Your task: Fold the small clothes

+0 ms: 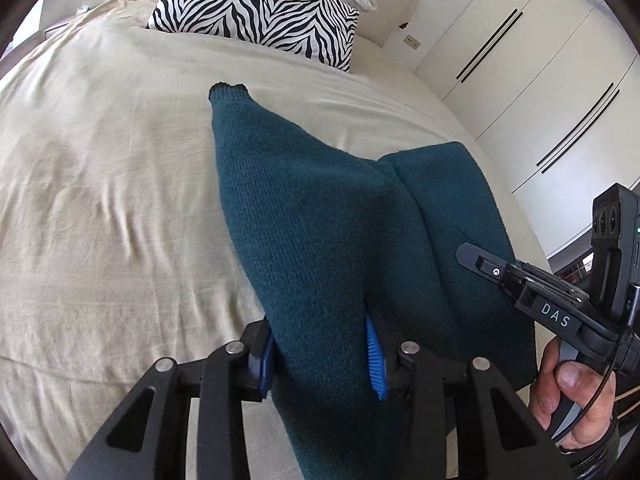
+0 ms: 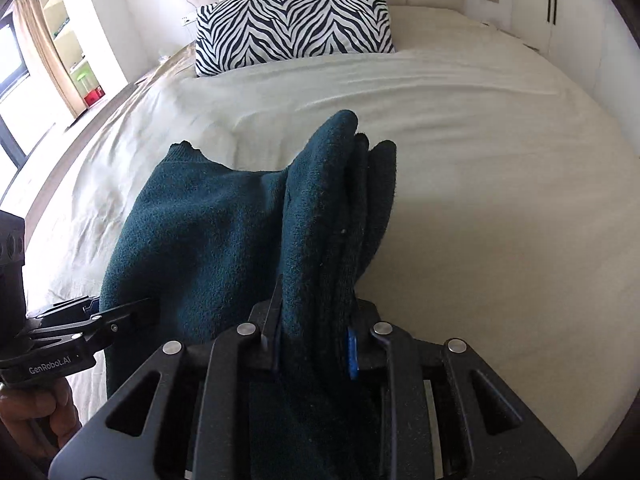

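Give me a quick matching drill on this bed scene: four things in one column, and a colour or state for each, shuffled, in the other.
Things:
1. sweater
2. pillow
3. bed sheet
4. left gripper

States:
A. black and white stripes
B. shut on knit fabric
C. dark teal
D. pale cream, wrinkled

Pairs: 1-C, 2-A, 3-D, 4-B

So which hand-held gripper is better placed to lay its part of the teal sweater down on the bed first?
Probably the right hand-held gripper: it pinches a bunched fold of the teal sweater over bare bed sheet.
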`<state>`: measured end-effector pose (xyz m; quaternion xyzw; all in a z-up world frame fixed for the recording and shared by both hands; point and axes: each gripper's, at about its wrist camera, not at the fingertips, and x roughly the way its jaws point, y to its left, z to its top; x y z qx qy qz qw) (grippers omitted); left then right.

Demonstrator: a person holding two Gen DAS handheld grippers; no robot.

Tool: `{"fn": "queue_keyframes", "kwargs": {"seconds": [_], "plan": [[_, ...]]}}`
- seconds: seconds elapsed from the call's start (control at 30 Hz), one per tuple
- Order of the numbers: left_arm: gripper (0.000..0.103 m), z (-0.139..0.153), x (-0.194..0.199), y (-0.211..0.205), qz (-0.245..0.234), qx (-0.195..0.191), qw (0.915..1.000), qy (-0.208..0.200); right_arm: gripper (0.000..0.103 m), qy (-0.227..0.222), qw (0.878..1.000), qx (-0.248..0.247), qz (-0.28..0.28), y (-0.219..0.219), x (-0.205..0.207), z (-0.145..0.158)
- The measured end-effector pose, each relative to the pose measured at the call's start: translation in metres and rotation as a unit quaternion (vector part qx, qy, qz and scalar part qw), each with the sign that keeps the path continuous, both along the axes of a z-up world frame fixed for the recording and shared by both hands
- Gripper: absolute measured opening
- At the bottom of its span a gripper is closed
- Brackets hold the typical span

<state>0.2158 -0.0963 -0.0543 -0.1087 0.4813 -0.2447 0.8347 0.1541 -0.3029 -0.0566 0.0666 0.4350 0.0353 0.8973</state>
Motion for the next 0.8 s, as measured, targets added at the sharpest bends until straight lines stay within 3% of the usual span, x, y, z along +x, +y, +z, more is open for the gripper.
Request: {"fn": "queue_keyframes", "kwargs": {"seconds": [0.17, 0.37, 0.5, 0.67, 0.8], "plan": [[0.039, 0.028, -0.044, 0.061, 0.023, 0.014, 0.9993, -0.027, 0.021, -0.021, 0.998, 0.037, 0.044, 0.064, -0.033, 0.026], [0.039, 0.039, -0.082, 0.117, 0.037, 0.053, 0.9971, -0.040, 0.021, -0.020, 0.994, 0.061, 0.089, 0.147, -0.062, 0.028], [0.040, 0.014, -0.087, 0.140, 0.050, 0.052, 0.9971, -0.025, 0.021, 0.000, 0.991, 0.105, 0.084, 0.164, -0.071, 0.006], [0.046, -0.035, -0.086, 0.147, 0.058, 0.057, 0.9966, 0.012, 0.022, 0.058, 0.989, 0.130, 0.046, 0.146, -0.071, -0.054], [0.052, -0.045, -0.085, 0.152, 0.071, 0.024, 0.9970, 0.019, 0.024, 0.071, 0.968, 0.238, 0.019, 0.109, -0.077, -0.094]]}}
